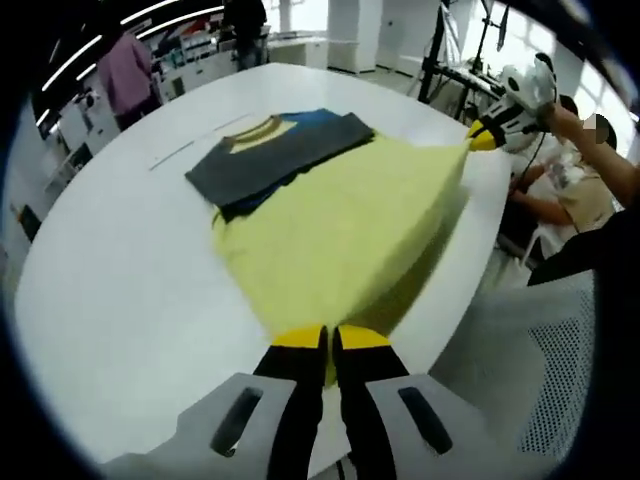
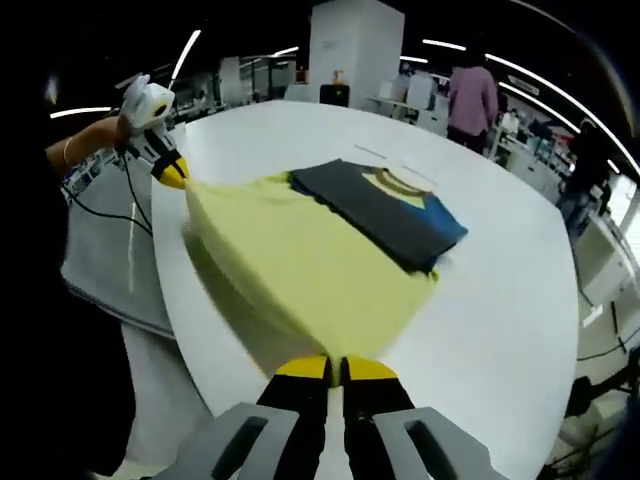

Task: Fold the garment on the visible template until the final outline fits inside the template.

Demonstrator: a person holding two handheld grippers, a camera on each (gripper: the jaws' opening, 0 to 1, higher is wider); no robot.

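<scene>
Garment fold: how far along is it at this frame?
Done: the grey sleeves already lie folded across the chest near the collar. In hand: the left gripper and right gripper are each shut on a hem corner of the yellow garment, lifting the lower part off the white table. Left: laying the hem over toward the collar. I can't make out any template outline to judge fit.

The shirt (image 1: 340, 230) is soft matt cloth: pale yellow body, with grey sleeves (image 1: 270, 155) and a blue patch (image 1: 310, 120) folded over it at the collar end. The table (image 1: 120, 280) beneath the shirt is smooth white with a faint sheen. The left gripper (image 1: 328, 340), at the shirt's near hem, looks like plastic, with matt black jaws, yellow tips and a grey body. The right gripper (image 2: 335, 370) looks alike.
</scene>
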